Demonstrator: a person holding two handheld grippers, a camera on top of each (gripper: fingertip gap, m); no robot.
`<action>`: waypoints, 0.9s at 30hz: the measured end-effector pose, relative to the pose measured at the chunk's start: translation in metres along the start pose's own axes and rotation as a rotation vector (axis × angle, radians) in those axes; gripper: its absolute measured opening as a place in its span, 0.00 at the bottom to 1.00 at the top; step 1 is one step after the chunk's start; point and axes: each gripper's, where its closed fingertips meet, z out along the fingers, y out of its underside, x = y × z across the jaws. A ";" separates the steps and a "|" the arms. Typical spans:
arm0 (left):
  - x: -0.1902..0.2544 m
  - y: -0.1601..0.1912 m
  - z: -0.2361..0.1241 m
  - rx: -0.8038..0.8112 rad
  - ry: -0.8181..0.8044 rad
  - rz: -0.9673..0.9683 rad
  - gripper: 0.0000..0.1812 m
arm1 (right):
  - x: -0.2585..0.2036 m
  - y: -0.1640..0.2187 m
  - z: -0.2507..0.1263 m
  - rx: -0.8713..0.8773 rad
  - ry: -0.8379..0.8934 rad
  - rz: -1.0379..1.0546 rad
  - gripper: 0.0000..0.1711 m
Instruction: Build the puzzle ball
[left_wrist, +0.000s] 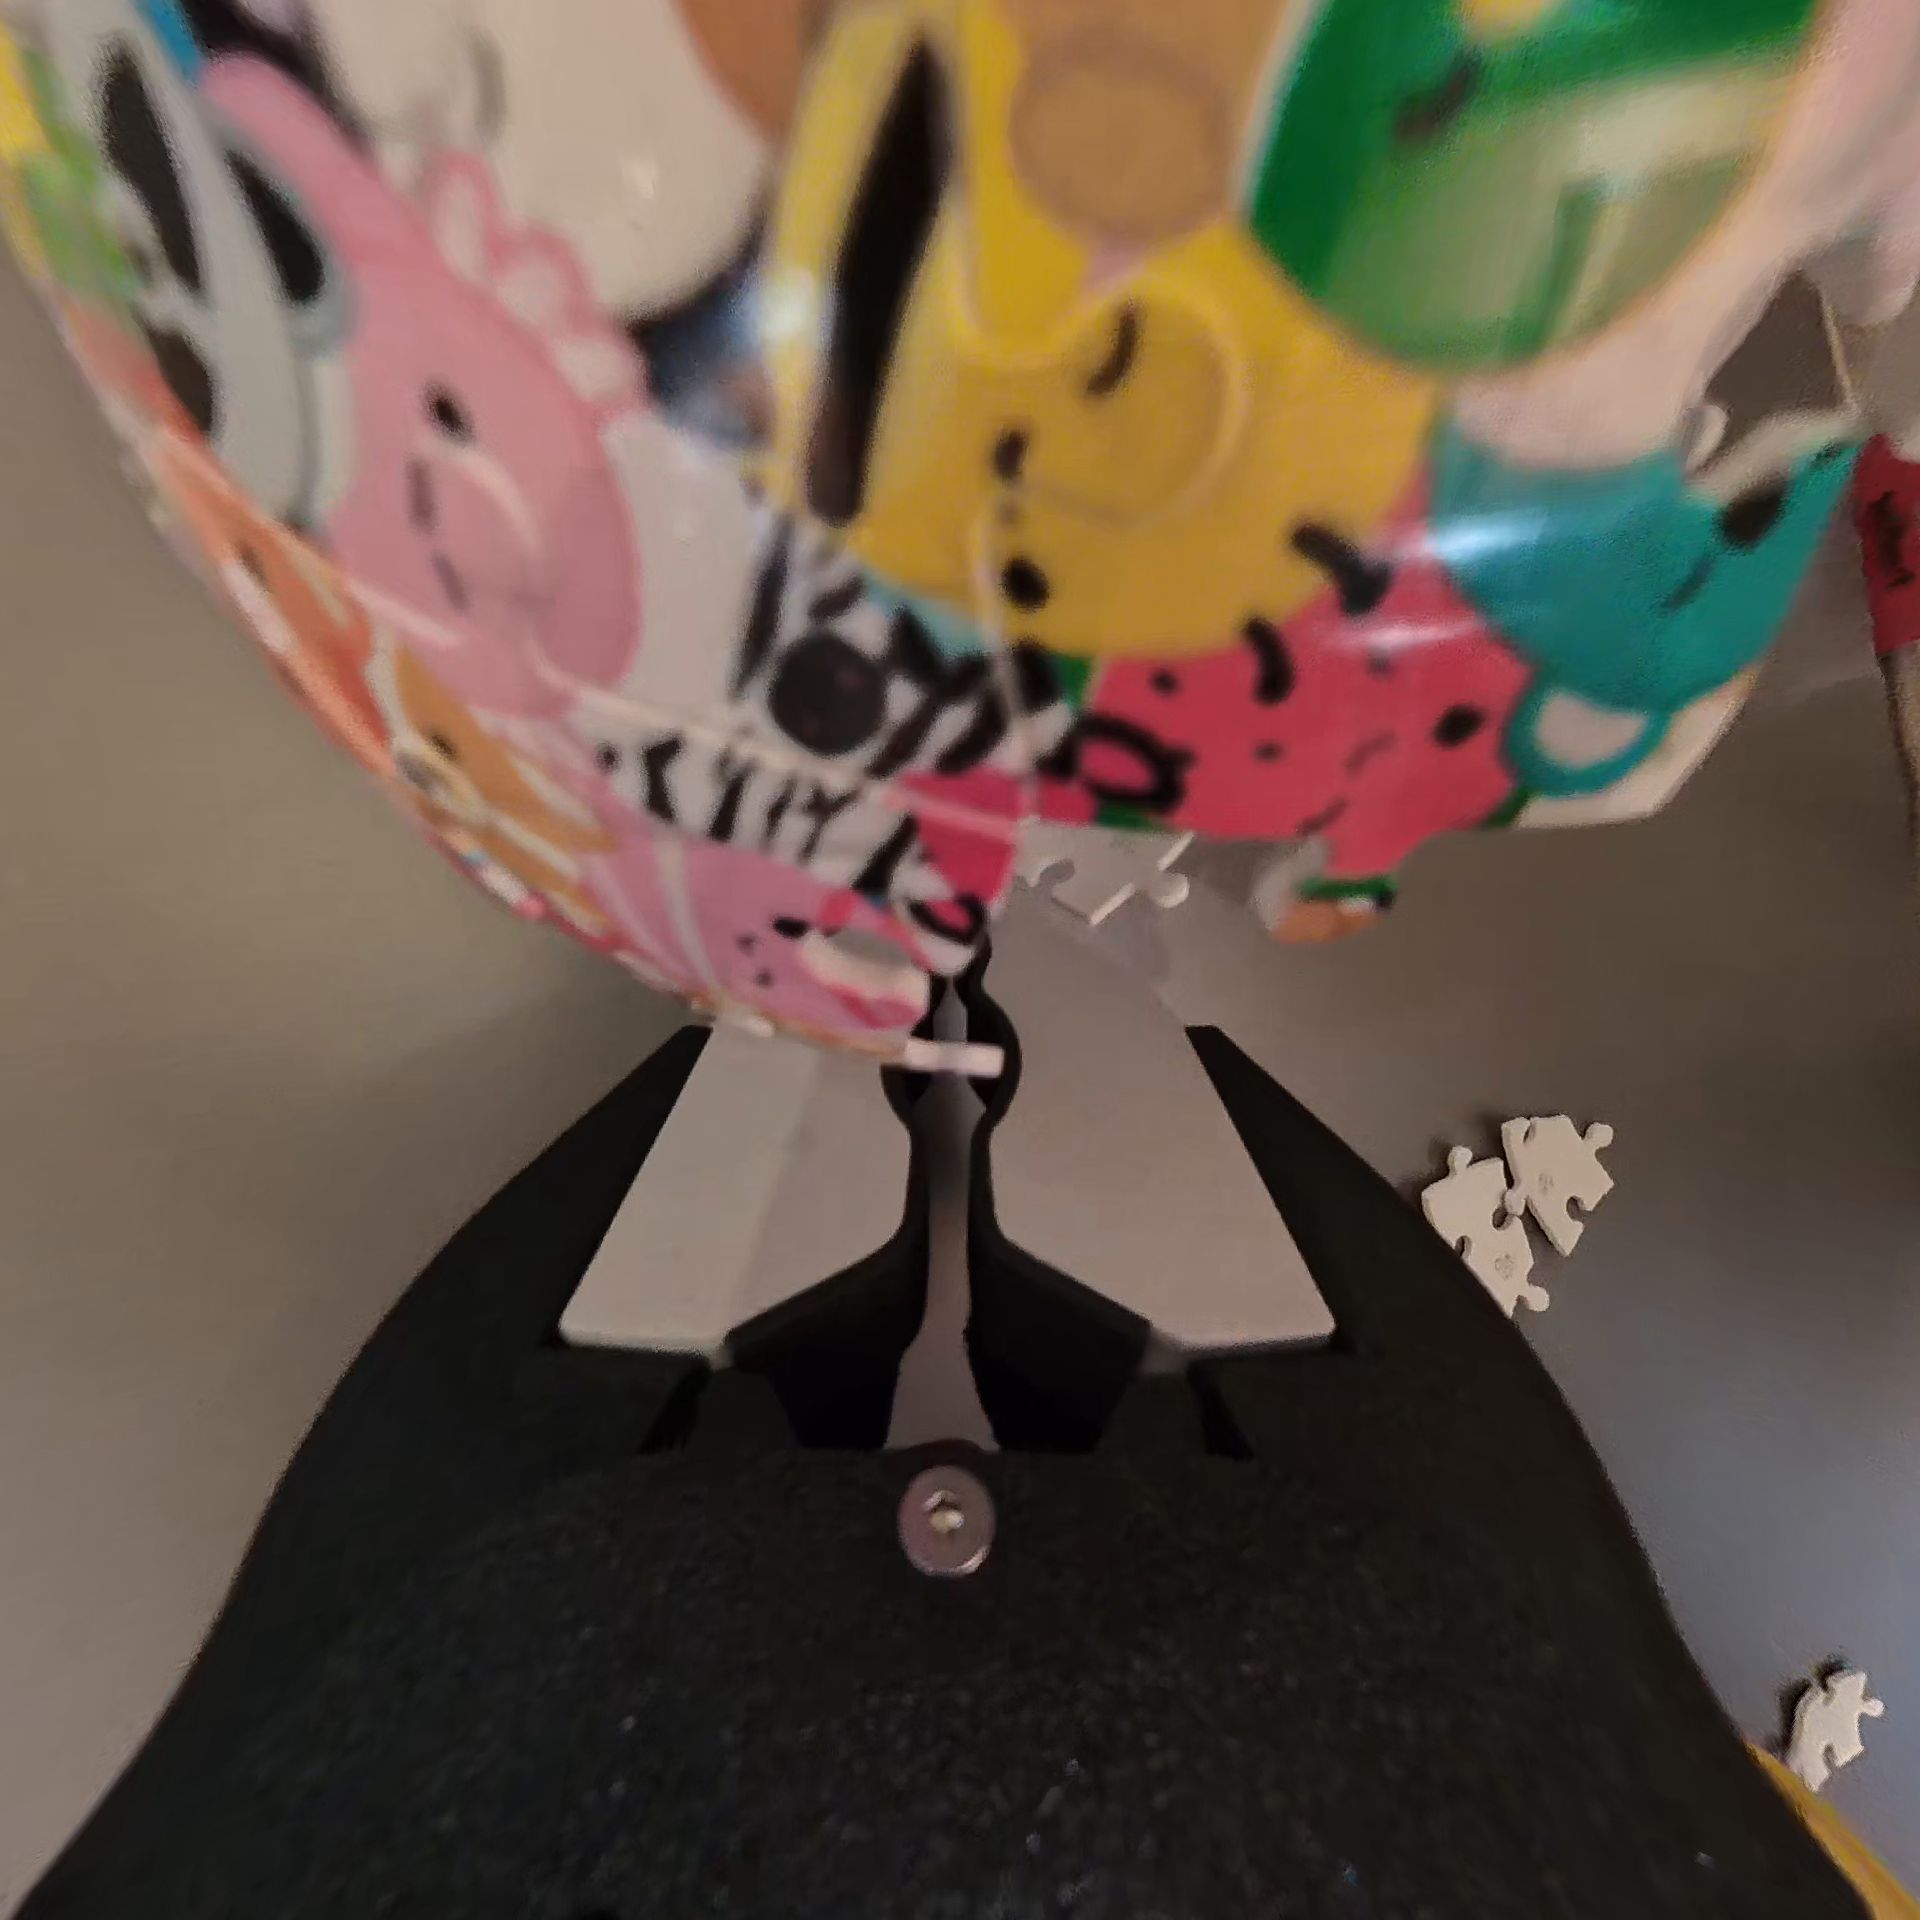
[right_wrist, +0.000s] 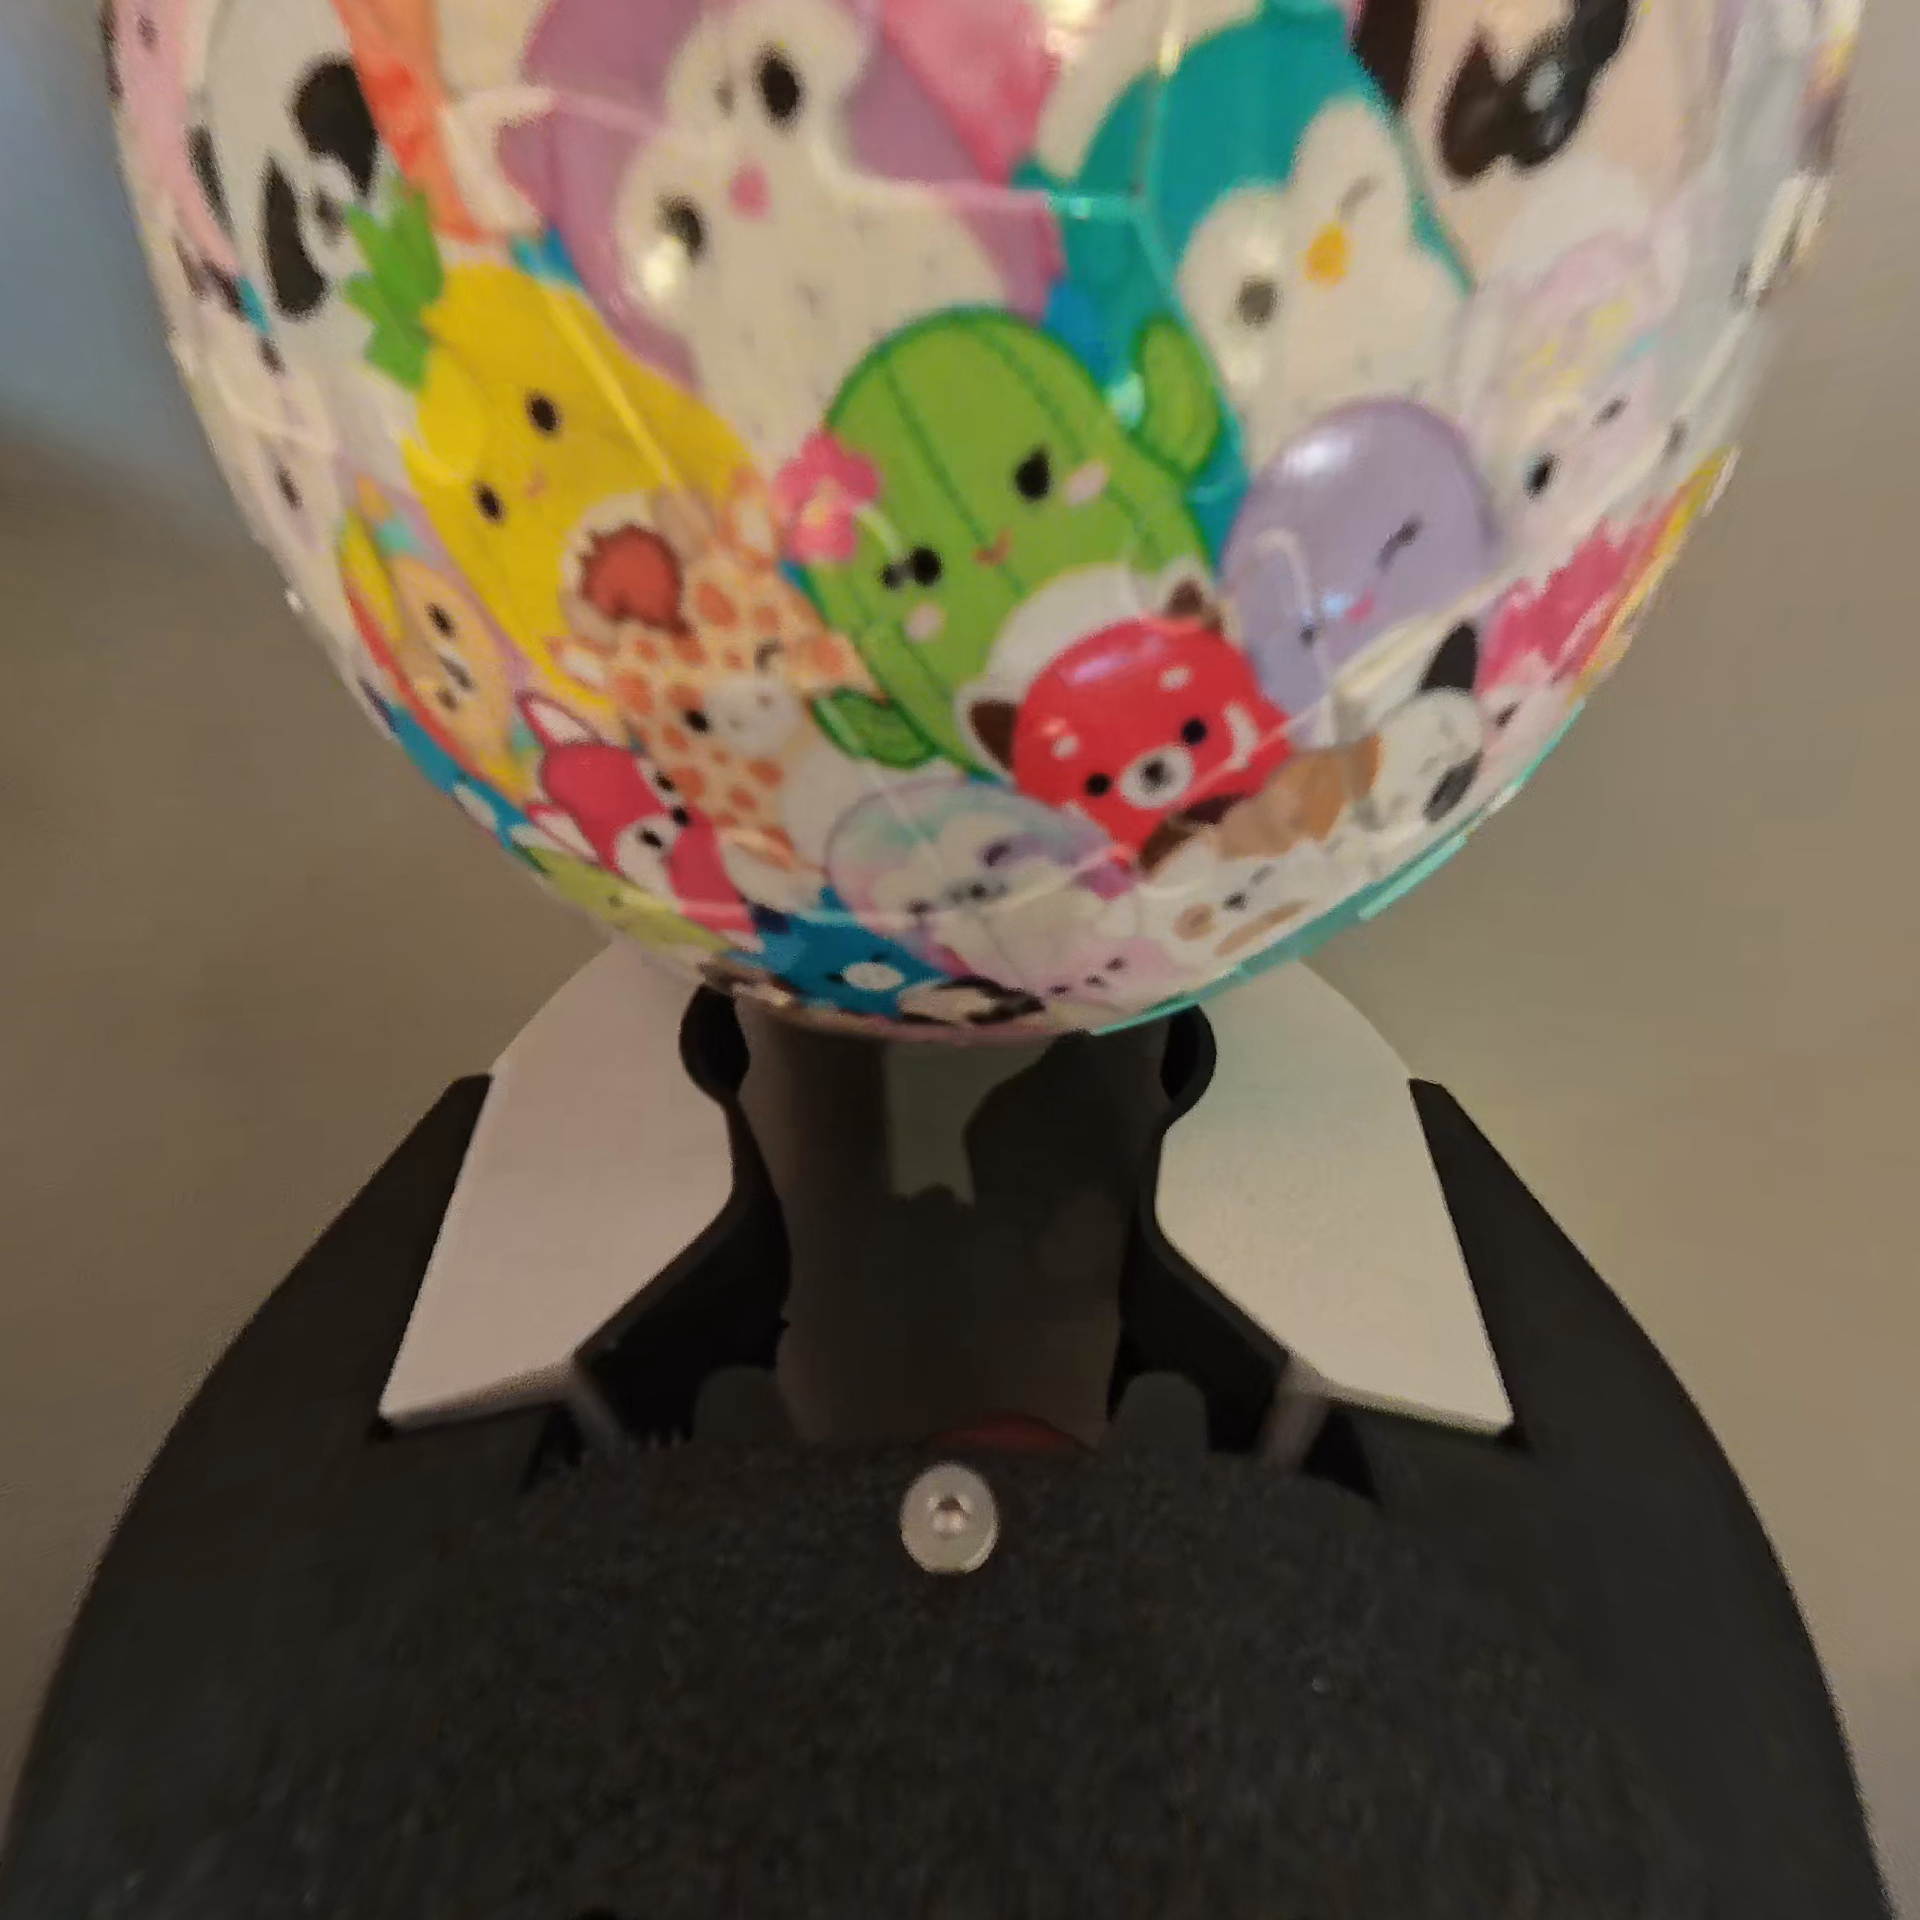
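Note:
The puzzle ball (left_wrist: 935, 468) is a partly built sphere printed with bright cartoon animals and fills the top of the left wrist view. Its open, jagged rim (left_wrist: 1122, 883) faces down. My left gripper (left_wrist: 951, 1039) is shut on the ball's rim, pinching a pink and white edge piece. In the right wrist view the ball (right_wrist: 935, 520) looms just ahead. My right gripper (right_wrist: 951, 1029) has its jaws part-way apart around the ball's lower end. Its fingertips (right_wrist: 717, 1039) are hidden under the ball.
Two loose puzzle pieces (left_wrist: 1517, 1205) lie white side up on the grey table (left_wrist: 260, 935) to the right of the left gripper. Another piece (left_wrist: 1834, 1730) lies nearer, beside a yellow object (left_wrist: 1839, 1860). A red object (left_wrist: 1886, 540) shows at the right edge. Spacing between my two grippers at the tips: around 8 cm.

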 end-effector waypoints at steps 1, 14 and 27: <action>-0.002 0.001 -0.002 -0.003 -0.011 -0.012 0.00 | 0.000 0.001 -0.002 0.000 -0.007 -0.007 0.45; 0.042 -0.046 -0.082 0.178 -0.232 -0.300 0.30 | -0.033 0.008 -0.015 0.058 0.199 0.116 0.50; 0.052 -0.022 -0.005 0.420 -0.474 -0.450 0.58 | -0.035 0.006 -0.006 0.025 0.013 0.143 0.54</action>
